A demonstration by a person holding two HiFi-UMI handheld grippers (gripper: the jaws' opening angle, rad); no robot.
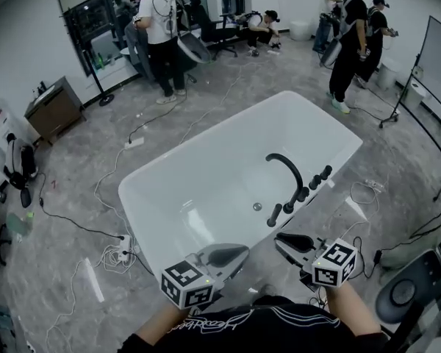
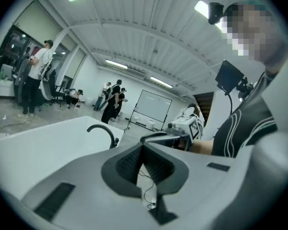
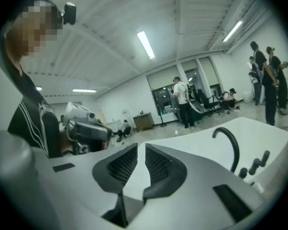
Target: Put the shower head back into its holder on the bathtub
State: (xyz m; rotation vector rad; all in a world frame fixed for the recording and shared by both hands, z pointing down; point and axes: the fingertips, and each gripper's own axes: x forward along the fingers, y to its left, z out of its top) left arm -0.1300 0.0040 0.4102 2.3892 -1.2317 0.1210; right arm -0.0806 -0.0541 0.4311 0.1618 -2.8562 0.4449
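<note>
A white bathtub (image 1: 206,134) fills the middle of the head view. On its right rim stand a black arched faucet (image 1: 287,169) and a row of black upright fittings (image 1: 314,183); I cannot tell the shower head from them. Both grippers hover close to my body at the tub's near end, tips turned toward each other. My left gripper (image 1: 239,252) is shut with nothing in it; its pads (image 2: 134,164) meet. My right gripper (image 1: 281,239) is open by a narrow gap and empty, as its own view shows (image 3: 141,150). The faucet (image 3: 229,138) shows beyond it.
Cables and a power strip (image 1: 120,254) lie on the grey floor left of the tub. A wooden cabinet (image 1: 53,109) stands at the far left. People stand at the back (image 1: 160,35) and back right (image 1: 350,46). A whiteboard (image 1: 439,57) stands at the right.
</note>
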